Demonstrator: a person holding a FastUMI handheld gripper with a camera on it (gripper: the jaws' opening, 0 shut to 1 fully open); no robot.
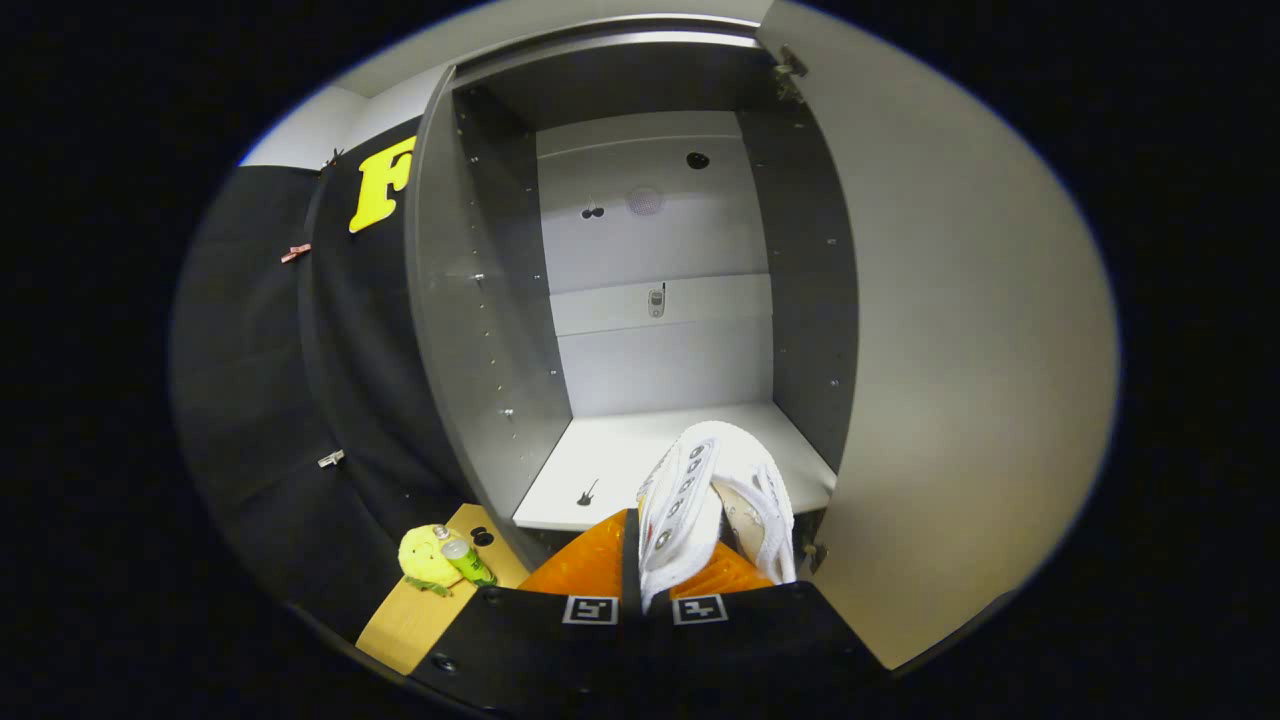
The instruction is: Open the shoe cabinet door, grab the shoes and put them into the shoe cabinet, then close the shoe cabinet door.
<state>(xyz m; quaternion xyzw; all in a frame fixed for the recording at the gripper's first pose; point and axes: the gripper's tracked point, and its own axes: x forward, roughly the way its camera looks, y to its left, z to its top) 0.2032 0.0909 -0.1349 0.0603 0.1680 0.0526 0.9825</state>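
Open shoe cabinet [640, 300] w/ door [950, 350] swung wide ahead; tongs [644, 570] clamp white shoe [715, 495], no legible branding.

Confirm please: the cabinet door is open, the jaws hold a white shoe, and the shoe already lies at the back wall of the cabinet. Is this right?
Not fully. The gripper view shows the white shoe clamped in the gripper, at the cabinet's front edge, not at the back wall. The door is open.

Yellow plush toy [424, 556], green can [466, 561]
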